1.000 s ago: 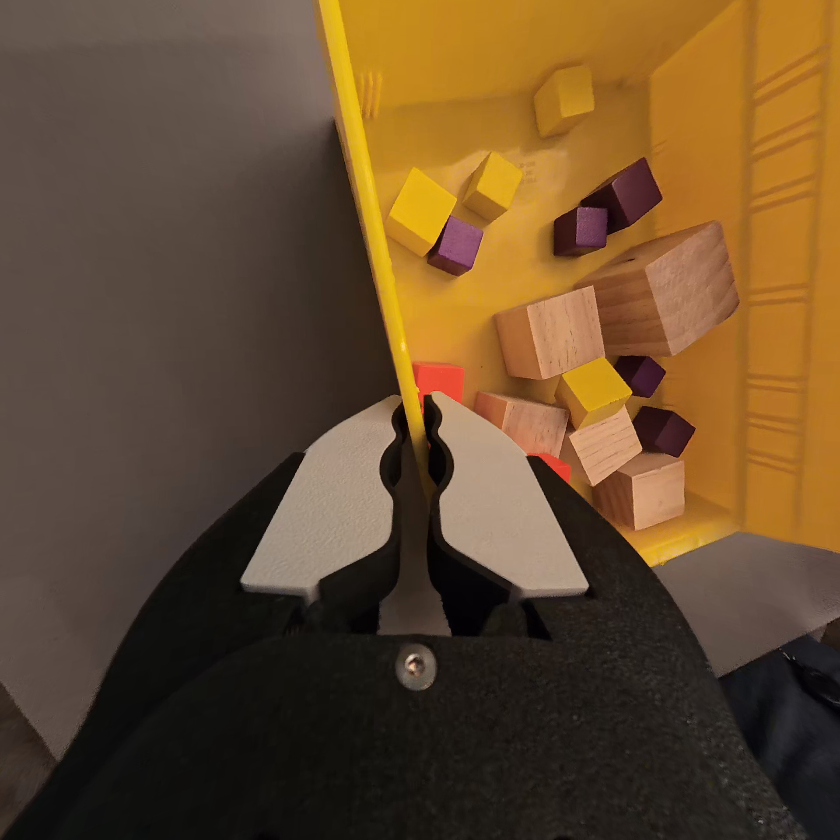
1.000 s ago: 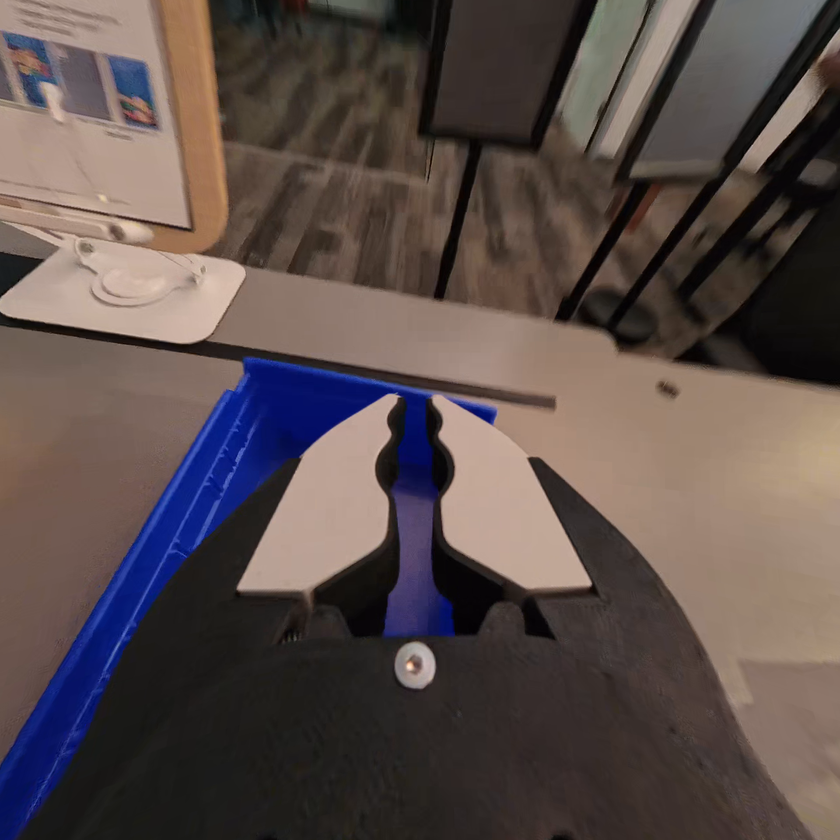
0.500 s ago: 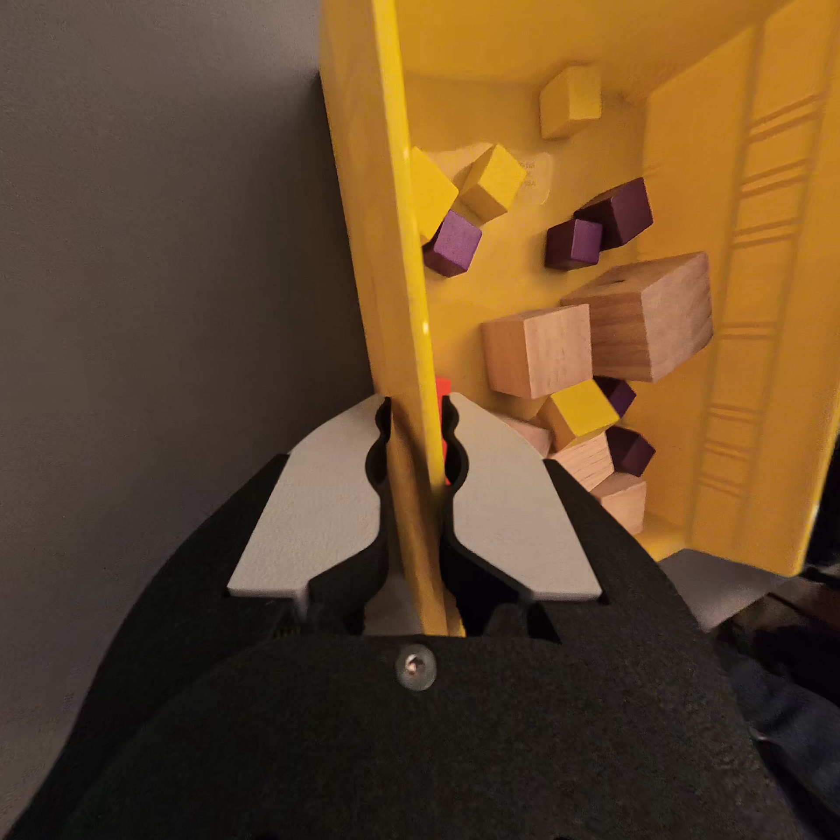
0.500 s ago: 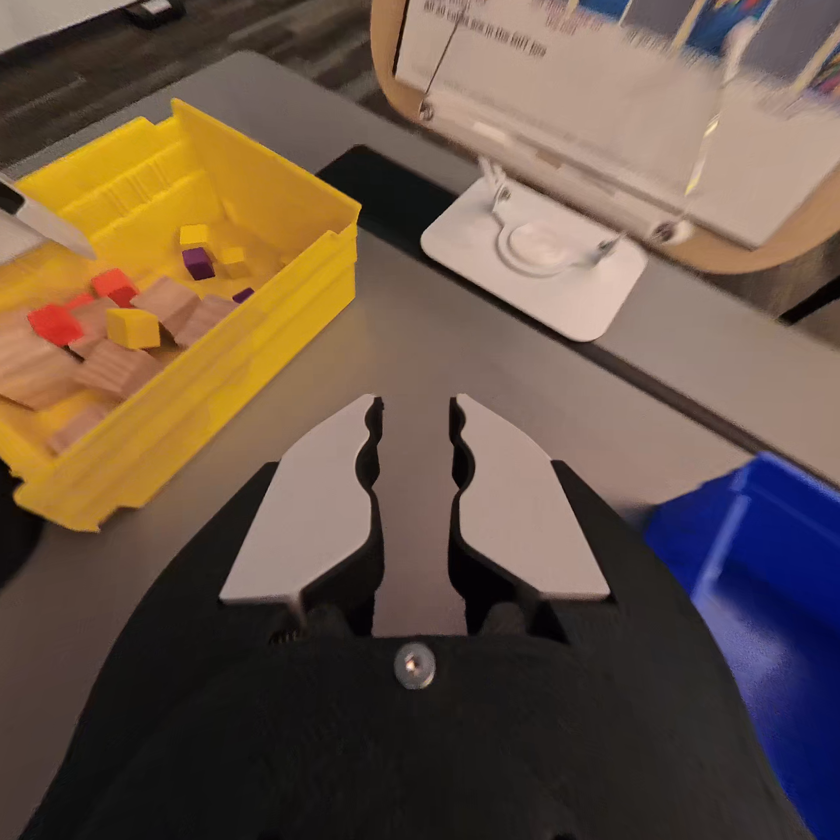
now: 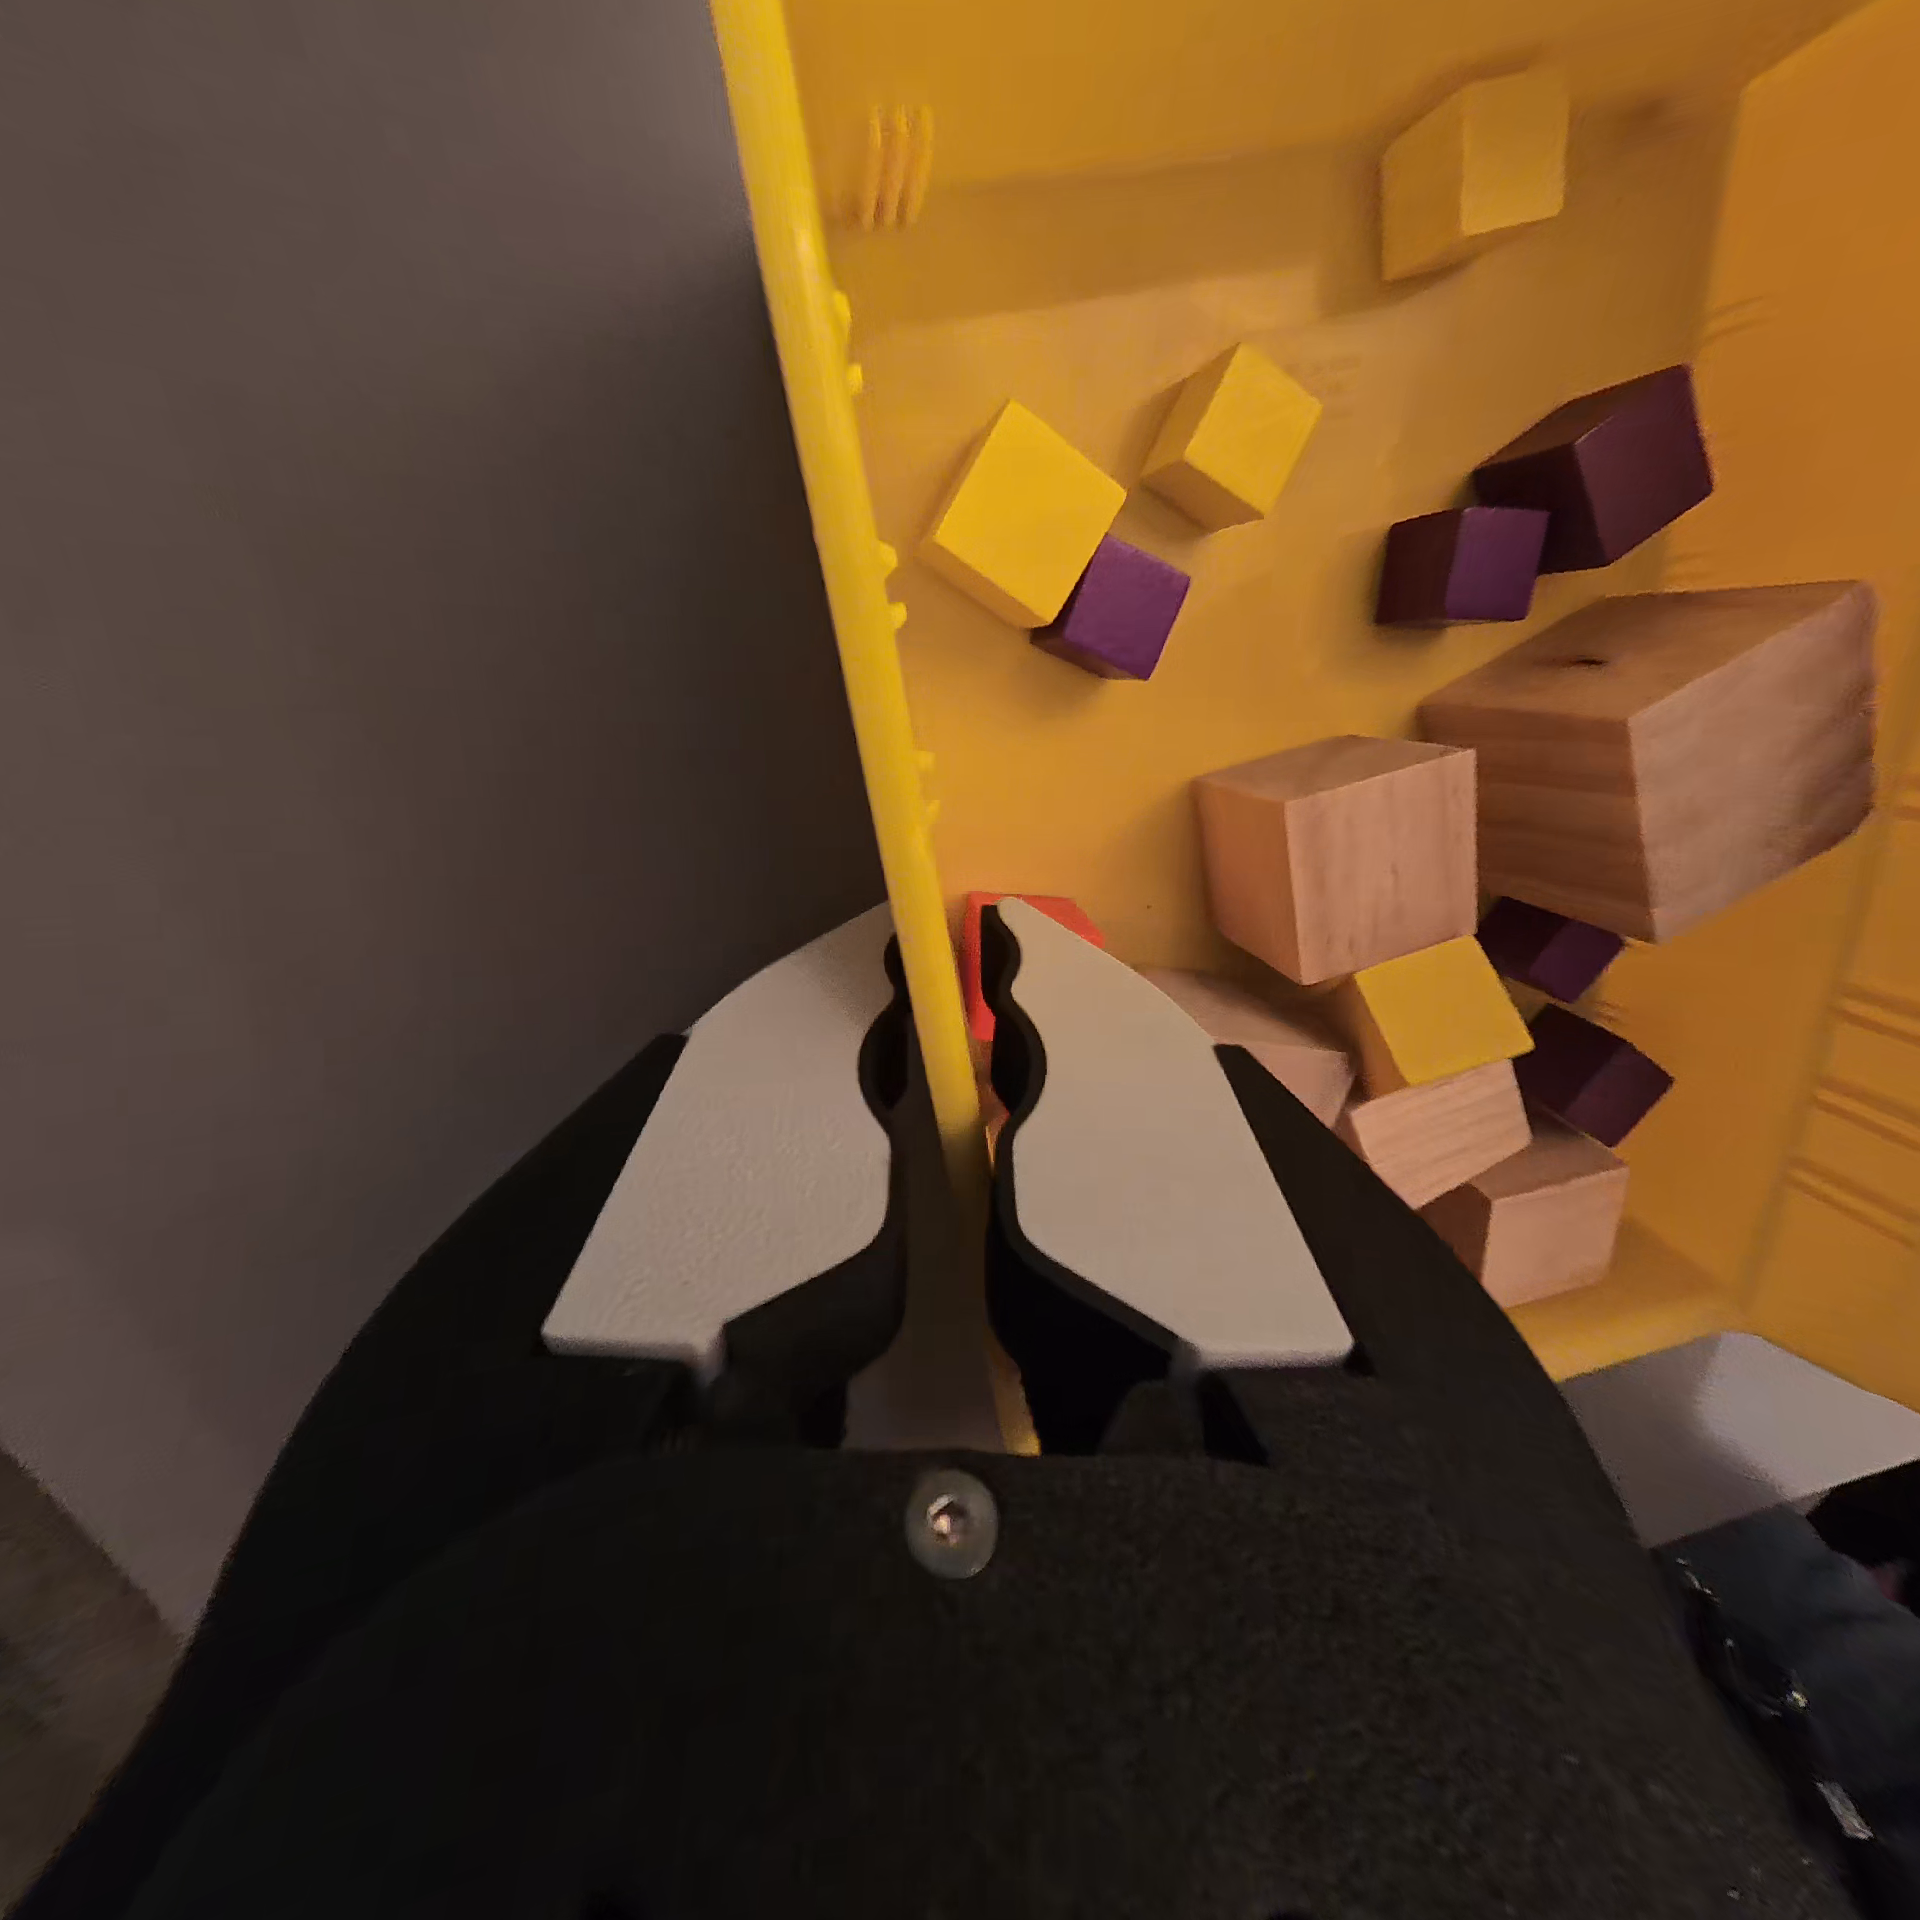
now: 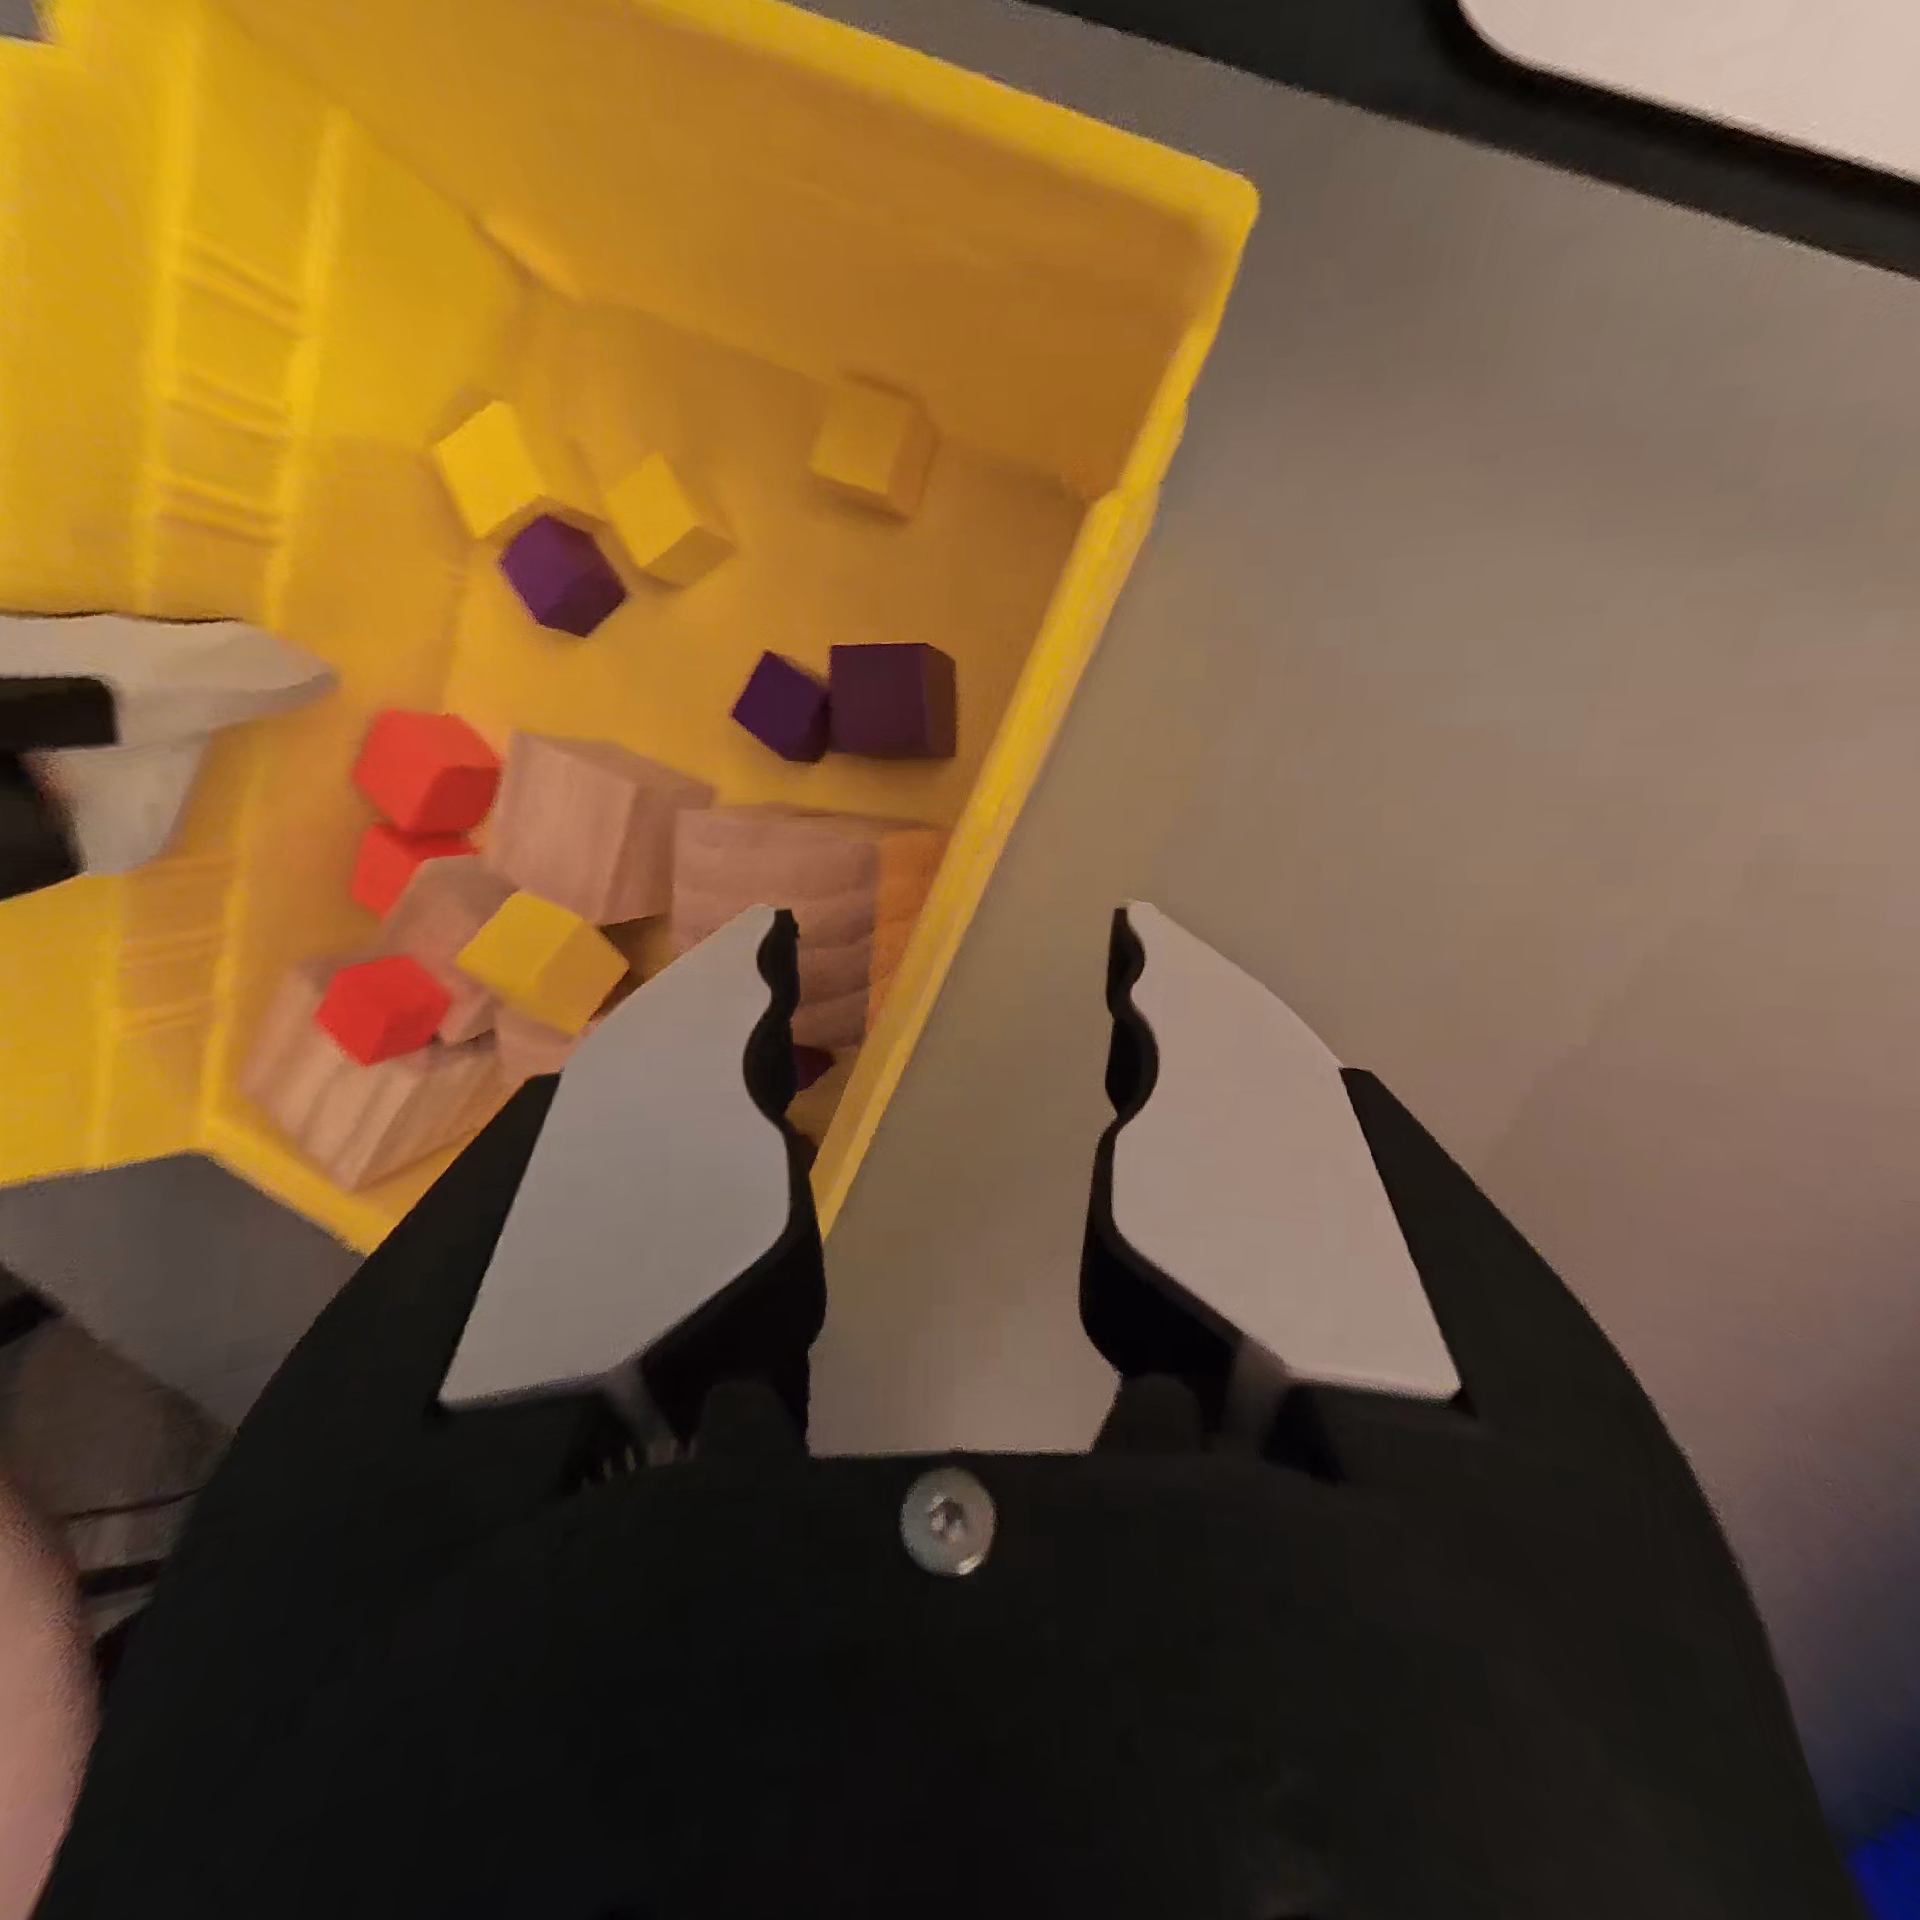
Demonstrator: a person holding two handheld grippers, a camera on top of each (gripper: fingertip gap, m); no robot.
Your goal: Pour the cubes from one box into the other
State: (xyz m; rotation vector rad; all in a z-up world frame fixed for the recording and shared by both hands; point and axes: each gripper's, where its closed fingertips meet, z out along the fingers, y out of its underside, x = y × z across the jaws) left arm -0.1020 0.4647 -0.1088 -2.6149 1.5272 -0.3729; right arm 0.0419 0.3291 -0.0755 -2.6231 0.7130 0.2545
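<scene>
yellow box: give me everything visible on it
The yellow box is an open-top bin of glossy plastic with ribbed walls. It holds loose yellow, purple, red and plain wooden cubes. The left gripper is shut on one side wall; the right gripper, jaws open, straddles the opposite wall. It sits over a grey table.

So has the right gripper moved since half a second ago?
Yes. The right gripper has swung left and closed in on the yellow box, whose right wall now sits just beside its open fingers.

Grey table bears yellow box.
</scene>
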